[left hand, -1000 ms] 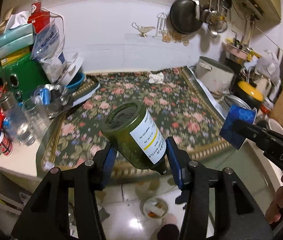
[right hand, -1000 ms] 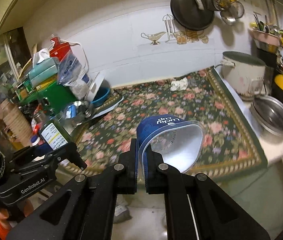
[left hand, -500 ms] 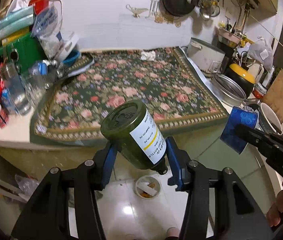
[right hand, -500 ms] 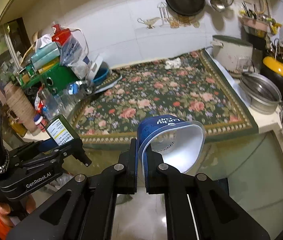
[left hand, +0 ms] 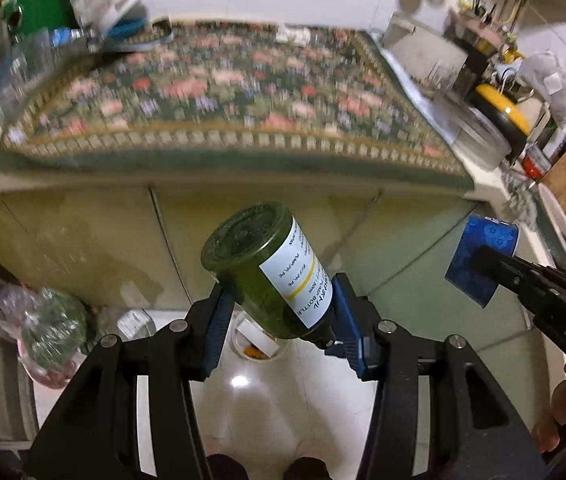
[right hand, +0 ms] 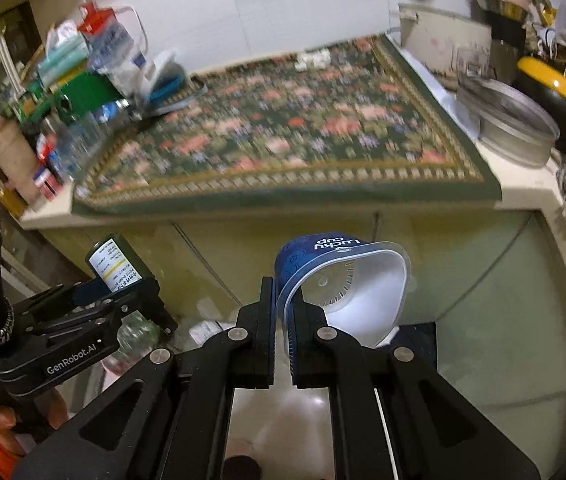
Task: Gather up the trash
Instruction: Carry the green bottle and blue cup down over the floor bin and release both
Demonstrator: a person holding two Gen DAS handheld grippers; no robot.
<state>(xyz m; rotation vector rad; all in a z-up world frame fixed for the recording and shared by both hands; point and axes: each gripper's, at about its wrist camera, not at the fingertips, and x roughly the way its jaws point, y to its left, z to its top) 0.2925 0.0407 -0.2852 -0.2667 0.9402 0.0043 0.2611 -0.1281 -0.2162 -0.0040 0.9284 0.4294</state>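
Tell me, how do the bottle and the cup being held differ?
The bottle is dark green with a white label; the cup is blue outside, white inside. The left gripper clamps the bottle's body, while the right gripper pinches the cup's wall. Both are held off the counter.

A dark green bottle (left hand: pixel 261 268) with a white label crossed by a yellow stripe is seen. A blue cup (right hand: pixel 341 280), patterned with paler blue flowers and white inside, bears white lettering. The bench is covered by a dark green cloth (left hand: pixel 227 96) strewn with pink and red flowers, edged by a gold-patterned border. Pale yellow-green cabinet doors (left hand: pixel 83 240) are shown below, above a glossy white floor (left hand: pixel 283 408). Blue pads line the black left gripper (left hand: pixel 279 312).
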